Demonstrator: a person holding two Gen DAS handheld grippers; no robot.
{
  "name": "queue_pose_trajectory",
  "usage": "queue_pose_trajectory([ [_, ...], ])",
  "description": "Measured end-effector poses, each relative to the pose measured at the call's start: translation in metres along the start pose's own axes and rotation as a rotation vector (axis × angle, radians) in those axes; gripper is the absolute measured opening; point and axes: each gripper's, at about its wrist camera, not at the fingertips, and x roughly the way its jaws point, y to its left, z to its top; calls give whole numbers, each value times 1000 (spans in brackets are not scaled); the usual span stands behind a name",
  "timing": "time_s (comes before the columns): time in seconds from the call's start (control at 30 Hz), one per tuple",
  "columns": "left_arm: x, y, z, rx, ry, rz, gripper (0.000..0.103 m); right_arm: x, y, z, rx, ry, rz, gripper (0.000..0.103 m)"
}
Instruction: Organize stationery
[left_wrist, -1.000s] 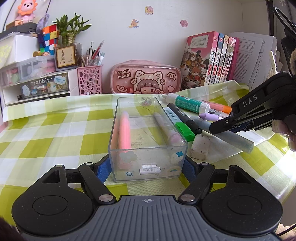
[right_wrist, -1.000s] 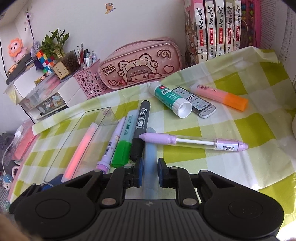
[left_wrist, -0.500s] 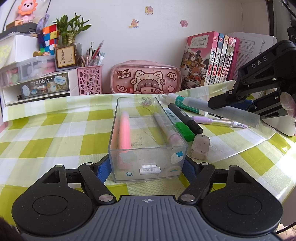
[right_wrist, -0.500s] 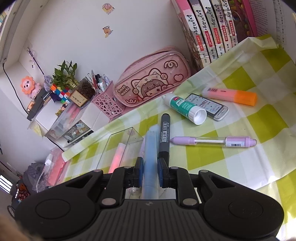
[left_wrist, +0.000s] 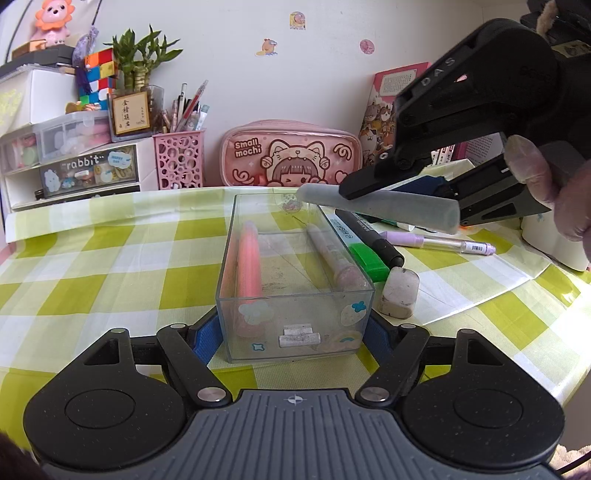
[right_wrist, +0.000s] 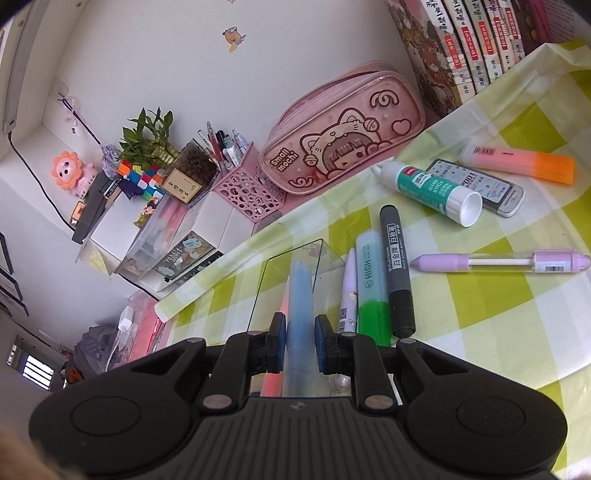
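A clear plastic box stands on the checked tablecloth, its near end held between the fingers of my left gripper. Inside lie a pink marker and a pale pink pen. My right gripper is shut on a pale blue-grey marker, which hangs in the air over the box's far right corner. Beside the box lie a green highlighter, a black marker, a lilac pen, a glue stick and an orange highlighter.
A worn eraser lies right of the box. A pink pencil case, a pink pen cup, white drawers and books line the back wall. The table edge runs at the right.
My right gripper has lifted the blue-grey marker off the table and carried it up and left, over the box's far right corner. The left gripper and box have not moved.
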Motion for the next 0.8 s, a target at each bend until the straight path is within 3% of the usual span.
queue_pose_trajectory([
  [0.5,1,-1,1,2,0,0,75,29,21,8,12,-1,-139,21],
  [0.8,1,-1,1,3,0,0,76,27,15,8,55,17,-107,25],
])
